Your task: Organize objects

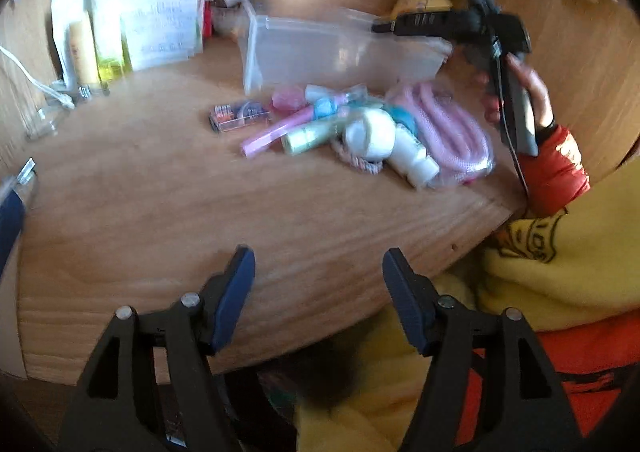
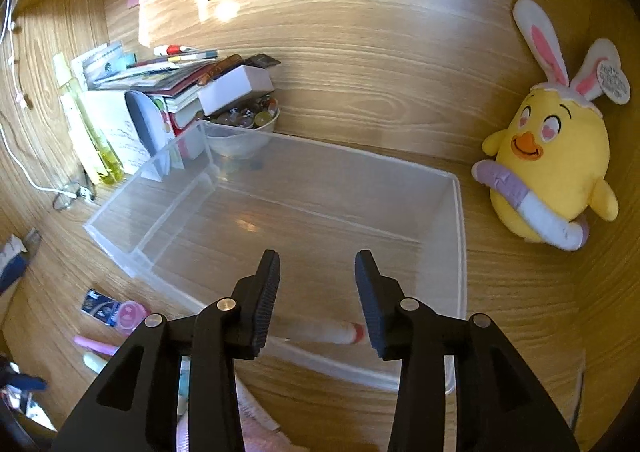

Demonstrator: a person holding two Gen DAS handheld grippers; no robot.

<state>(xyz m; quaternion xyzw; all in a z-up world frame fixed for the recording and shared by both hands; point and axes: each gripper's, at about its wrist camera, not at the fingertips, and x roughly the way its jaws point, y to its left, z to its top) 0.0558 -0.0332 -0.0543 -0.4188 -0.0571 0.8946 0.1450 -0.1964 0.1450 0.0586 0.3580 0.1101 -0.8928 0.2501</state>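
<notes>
A clear plastic bin [image 2: 460,236] stands on the wooden desk, also in the left wrist view [image 1: 344,47]. A white tube with a red end [image 2: 320,332] lies inside it by the near wall. My right gripper [image 2: 316,292] is open and empty just above that tube. A pile of toiletries lies in front of the bin: white bottle [image 1: 412,155], pink tube [image 1: 280,129], pale green tube [image 1: 308,137], pink coiled hose [image 1: 452,131], small clear box [image 1: 240,115]. My left gripper [image 1: 318,284] is open and empty over the desk's front edge, well short of the pile.
A yellow chick plush with bunny ears [image 2: 556,167] sits right of the bin. Books, papers and a bowl of marbles [image 2: 244,119] stand behind it at left, with yellow bottles [image 2: 92,139] and a white cable [image 2: 24,167]. Sticky notes are on the back wall.
</notes>
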